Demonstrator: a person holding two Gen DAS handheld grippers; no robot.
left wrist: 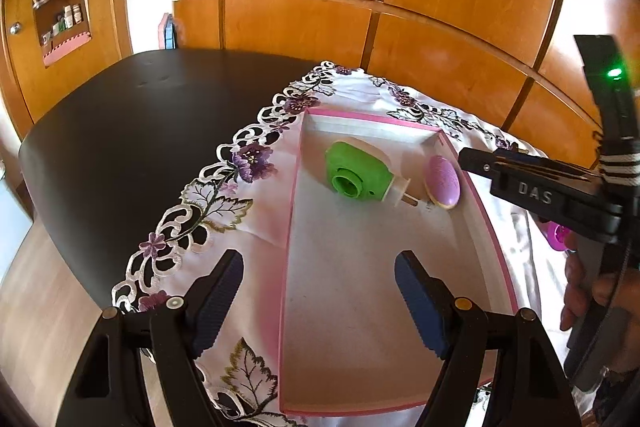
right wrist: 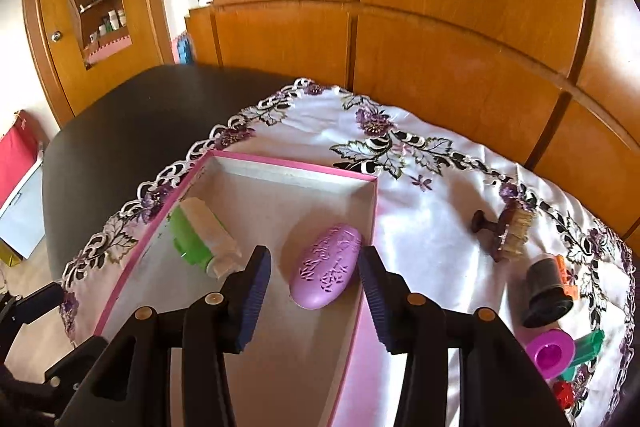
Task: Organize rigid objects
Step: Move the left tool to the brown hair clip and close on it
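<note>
Since the right hand-held gripper hangs released around the purple soap, its three-o'clock finger could snag the box wall.

A pink-rimmed cardboard box has a pale off-white inside. In it lie a lilac oval plastic case with cut-out markings and a green-and-cream plastic device. The white satin tablecloth carries purple embroidered flowers at twelve o'clock.
</note>
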